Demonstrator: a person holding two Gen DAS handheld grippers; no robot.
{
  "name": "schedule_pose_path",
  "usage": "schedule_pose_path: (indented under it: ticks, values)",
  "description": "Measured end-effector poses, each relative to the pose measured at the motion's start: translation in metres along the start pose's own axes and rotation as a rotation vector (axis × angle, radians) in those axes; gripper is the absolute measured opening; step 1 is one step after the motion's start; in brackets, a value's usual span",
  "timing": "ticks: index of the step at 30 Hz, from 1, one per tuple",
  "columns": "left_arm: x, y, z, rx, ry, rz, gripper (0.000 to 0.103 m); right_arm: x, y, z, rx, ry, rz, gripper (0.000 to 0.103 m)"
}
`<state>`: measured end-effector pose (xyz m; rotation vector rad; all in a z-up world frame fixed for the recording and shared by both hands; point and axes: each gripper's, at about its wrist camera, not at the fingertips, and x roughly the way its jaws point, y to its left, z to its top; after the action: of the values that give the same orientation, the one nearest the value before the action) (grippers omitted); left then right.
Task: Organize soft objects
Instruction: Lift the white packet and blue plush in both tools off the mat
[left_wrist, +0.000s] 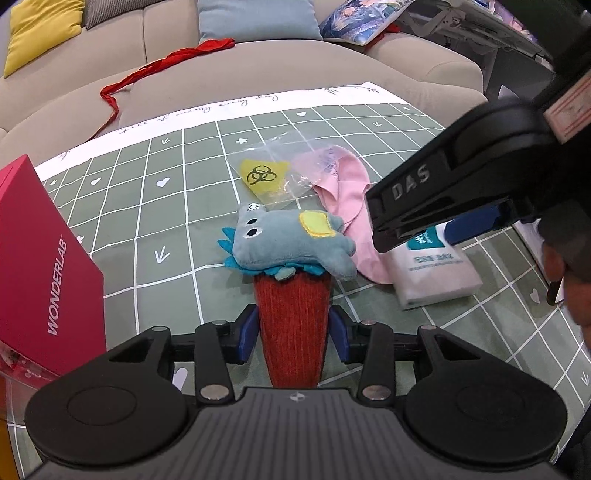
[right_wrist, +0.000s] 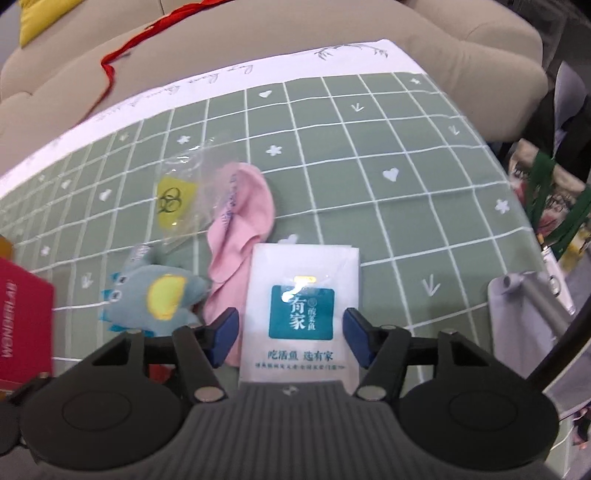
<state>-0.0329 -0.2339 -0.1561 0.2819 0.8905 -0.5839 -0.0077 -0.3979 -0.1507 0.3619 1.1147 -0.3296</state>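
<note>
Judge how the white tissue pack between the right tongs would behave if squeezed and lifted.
The tissue pack looks soft and would probably dent under the pads. Its glossy wrapper shows glare, so it may slip. It lies flat and looks thin, so it is likely light and unlikely to roll.

The plush toy lies mid-worktop, and everything reads from it. Behind it sits the plastic bag. To its right, touching, lies the sock, and beyond that the tissue pack. In front of the toy, its near edge overlapping, lies the knitted piece. Well off to its left stands the box. Far behind it runs the sofa.
</note>
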Motion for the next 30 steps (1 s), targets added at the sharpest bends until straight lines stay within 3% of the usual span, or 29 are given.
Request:
schedule_pose_path:
  ticks: [2,3,4,5,10,13,15,16,20,30]
  values:
    - [0.000,0.001,0.000,-0.003,-0.001,-0.003,0.047,-0.004,-0.006,0.002,0.049,0.002,0.015,0.063]
    - [0.000,0.003,0.000,-0.007,-0.001,-0.008,0.047,-0.004,-0.010,0.003,0.073,0.003,0.020,0.068]
    - [0.000,0.004,0.000,-0.012,-0.001,-0.012,0.046,-0.005,-0.014,0.005,0.095,0.009,0.022,0.081]
    - [0.000,0.005,0.000,-0.014,-0.001,-0.015,0.046,-0.003,-0.016,0.005,0.098,0.017,0.020,0.085]
    - [0.000,0.006,0.000,-0.005,-0.004,-0.016,0.039,0.012,-0.011,0.004,0.080,0.058,-0.016,0.086]
    - [0.000,0.006,-0.001,0.003,-0.007,-0.007,0.032,0.017,-0.001,0.001,0.012,0.038,-0.084,0.086]
    - [0.000,0.007,0.000,-0.001,-0.008,-0.007,0.029,0.017,0.006,-0.002,-0.035,0.016,-0.108,0.078]
    - [0.000,0.008,0.000,-0.007,-0.008,-0.007,0.029,0.015,0.009,-0.003,-0.053,0.001,-0.105,0.068]
    - [-0.001,0.018,-0.001,-0.079,-0.025,-0.032,0.026,0.011,0.008,-0.004,-0.043,-0.001,-0.103,0.066]
    - [-0.010,0.023,0.002,-0.110,-0.030,-0.053,0.025,-0.017,0.011,-0.007,-0.008,-0.078,-0.081,0.066]
